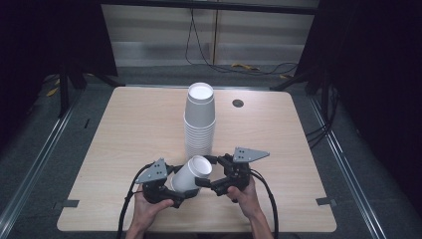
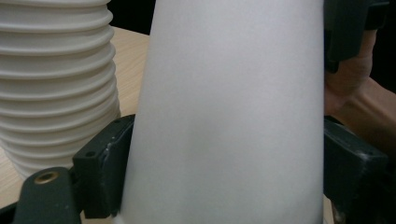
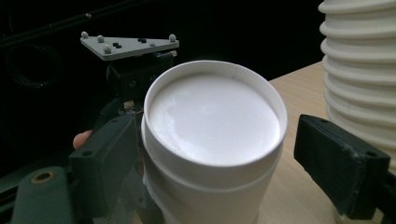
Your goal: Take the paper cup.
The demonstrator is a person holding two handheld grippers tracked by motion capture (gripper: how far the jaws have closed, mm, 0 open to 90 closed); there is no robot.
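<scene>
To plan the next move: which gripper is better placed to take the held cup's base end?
Right. The right gripper has open jaws on both sides of the base of the cup; the left gripper clamps its wall.

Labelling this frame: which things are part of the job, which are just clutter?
In the job:
- white paper cups held nested, base up
- left gripper, shut on them
- right gripper, fingers astride the top cup
- tall stack of white paper cups

Lying about:
- yellow cable on floor
- light wooden table
</scene>
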